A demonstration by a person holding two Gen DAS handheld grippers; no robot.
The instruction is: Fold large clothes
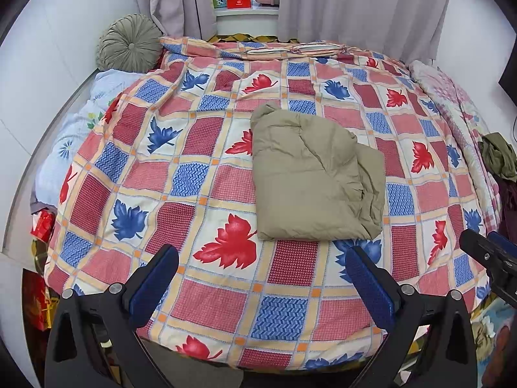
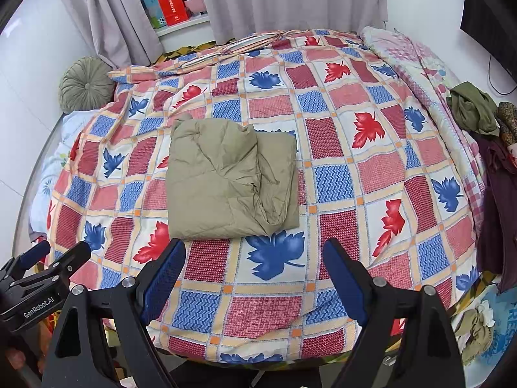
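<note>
A khaki padded garment [image 1: 315, 174] [image 2: 231, 177] lies folded into a rough square on the bed's leaf-patterned quilt [image 1: 226, 190] [image 2: 355, 168]. My left gripper [image 1: 261, 255] hovers over the near part of the quilt, just short of the garment's near edge, jaws wide open and empty. My right gripper [image 2: 255, 252] is open too, nothing between its blue pads, its left fingertip [image 2: 176, 250] close to the garment's near edge. Each gripper shows at the edge of the other's view: the right one [image 1: 491, 252], the left one [image 2: 48, 258].
A round green cushion [image 1: 129, 43] [image 2: 85, 84] sits at the bed's far left. A heap of olive and dark clothes [image 2: 475, 110] [image 1: 497, 158] lies at the right edge beside a pink blanket [image 2: 410, 55]. Grey curtains [image 1: 355, 3] hang behind, and boxes [image 2: 169, 1] stand on the sill.
</note>
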